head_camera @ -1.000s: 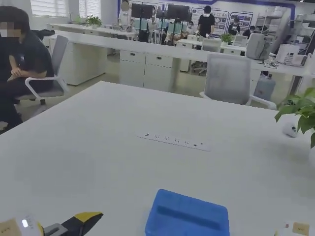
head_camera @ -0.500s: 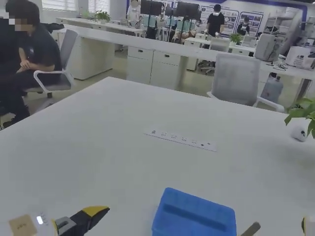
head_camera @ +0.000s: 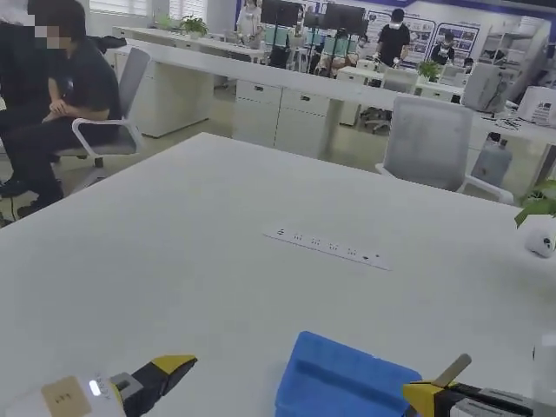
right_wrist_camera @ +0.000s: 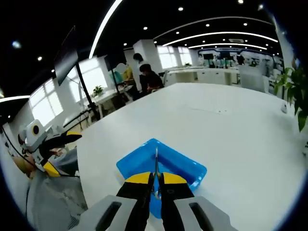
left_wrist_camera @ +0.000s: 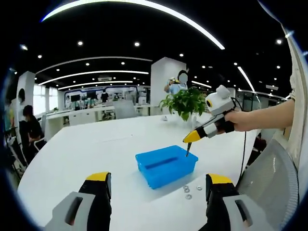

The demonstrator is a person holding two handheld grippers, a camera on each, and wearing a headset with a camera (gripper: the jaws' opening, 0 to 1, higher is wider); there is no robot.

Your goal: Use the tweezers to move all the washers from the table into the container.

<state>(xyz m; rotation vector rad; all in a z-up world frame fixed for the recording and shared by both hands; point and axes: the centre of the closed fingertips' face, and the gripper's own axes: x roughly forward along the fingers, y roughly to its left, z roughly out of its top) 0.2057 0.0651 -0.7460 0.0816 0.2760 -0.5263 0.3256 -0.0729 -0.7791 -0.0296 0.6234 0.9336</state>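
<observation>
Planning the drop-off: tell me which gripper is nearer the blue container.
Right. The right gripper, shut on the tweezers, is at the blue container, tweezers reaching over it. The left gripper hangs open off to its side, apart from it.

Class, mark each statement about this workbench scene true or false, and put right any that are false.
1. The right hand-held gripper is shut on the tweezers. True.
2. The left hand-held gripper has its jaws closed. False: they stand wide apart and hold nothing.
3. A few washers lie on the table beside the container. True.
4. The container is red. False: it is blue.
</observation>
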